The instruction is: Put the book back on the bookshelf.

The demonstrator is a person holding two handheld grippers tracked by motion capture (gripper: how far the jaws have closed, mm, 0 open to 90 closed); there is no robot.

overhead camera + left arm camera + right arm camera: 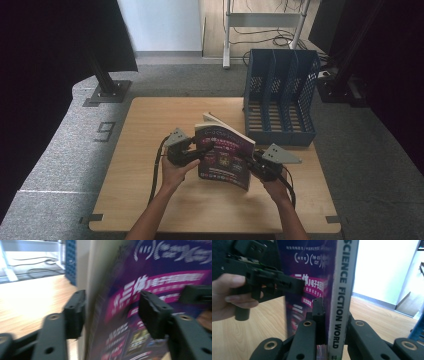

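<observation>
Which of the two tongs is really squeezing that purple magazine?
The right tongs: they clamp the purple magazine at its white spine. The left tongs straddle its other edge with a gap showing beside the cover.

- High view: fixed above the near edge, looking forward and down over the whole table (150, 200).
- Left gripper view: very close along its jaws, facing the book (150, 277) cover.
- Right gripper view: close, facing the book's spine; both share the book.
</observation>
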